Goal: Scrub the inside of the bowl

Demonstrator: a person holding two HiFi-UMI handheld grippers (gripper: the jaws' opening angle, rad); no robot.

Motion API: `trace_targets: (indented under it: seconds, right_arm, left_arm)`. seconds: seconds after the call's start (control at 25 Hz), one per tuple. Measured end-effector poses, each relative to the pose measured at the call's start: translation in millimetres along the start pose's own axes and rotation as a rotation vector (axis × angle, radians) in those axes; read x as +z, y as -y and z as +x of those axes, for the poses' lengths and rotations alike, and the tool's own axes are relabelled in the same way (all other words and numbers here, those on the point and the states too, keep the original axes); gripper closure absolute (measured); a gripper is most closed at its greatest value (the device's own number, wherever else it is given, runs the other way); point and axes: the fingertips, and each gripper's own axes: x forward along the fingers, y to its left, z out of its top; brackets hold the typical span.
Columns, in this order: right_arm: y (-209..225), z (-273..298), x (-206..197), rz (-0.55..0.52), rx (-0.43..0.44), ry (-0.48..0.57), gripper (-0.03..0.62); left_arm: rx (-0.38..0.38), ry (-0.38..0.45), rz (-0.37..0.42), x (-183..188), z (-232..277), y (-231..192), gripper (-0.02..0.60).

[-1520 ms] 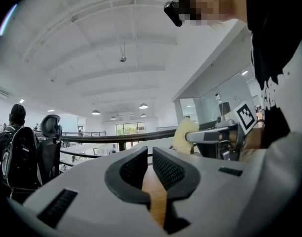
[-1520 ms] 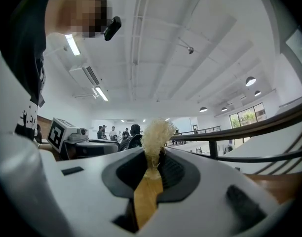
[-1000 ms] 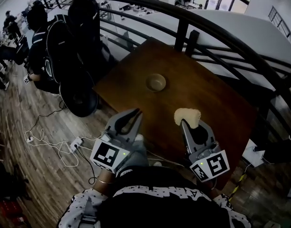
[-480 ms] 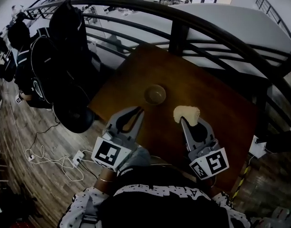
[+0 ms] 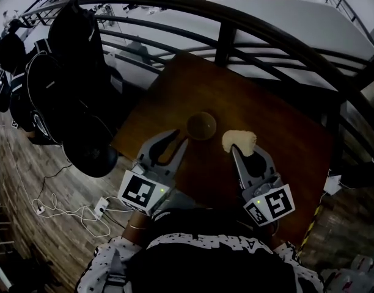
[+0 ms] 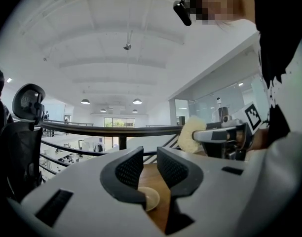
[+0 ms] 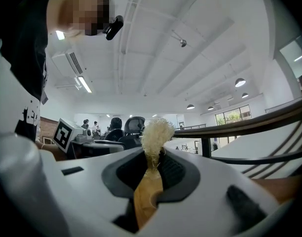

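Nothing of the scrubbing seems to be happening yet: the bowl (image 5: 201, 126) is sitting on the brown table (image 5: 272, 121) just ahead of the left gripper (image 5: 179, 137), whose jaws have just been opening with nothing between them, while the right gripper (image 5: 241, 153) is clamping the scrub pad (image 5: 239, 140) beside the bowl, not inside it.

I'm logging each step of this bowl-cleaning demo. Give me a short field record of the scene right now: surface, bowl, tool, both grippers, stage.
Surface: dark brown wooden table beside a black metal railing
Bowl: small round beige bowl, upright on the table, looks empty
Tool: pale fibrous scrubbing pad, held to the right of the bowl, not in it
Left gripper: jaws apart, just been opening, nothing between them; tips near the bowl's near rim
Right gripper: shut on the pad
Stage: scrubbing not yet begun
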Motion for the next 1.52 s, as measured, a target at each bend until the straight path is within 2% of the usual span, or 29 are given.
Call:
trace_targets:
  seconds: [0.4,0.92,1.16,1.32,1.52]
  right_arm:
    - [9,30,-4,-0.033,-0.038,-0.019,0.533]
    - [14,54,-26,-0.035,-0.095,-0.063,0.533]
    - [24,59,-28,-0.020,-0.127,-0.081,0.533]
    - [27,81,-33,-0.009,-0.148,-0.092,0.533]
    - [38,83,-41,0.002,-0.164,-0.111,0.533]
  left_arm:
    - [-0.028,-0.033,-0.007,-22,20,-35,0.493]
    - [-0.101,-0.154,-0.070,-82,52,-60,0.458]
    - [-0.154,-0.183,-0.059,-90,77,-53,0.456]
    - [-0.174,-0.216,-0.074,-106,88,-70,0.450]
    - [-0.198,-0.251,-0.085,-120,101,-67,0.448]
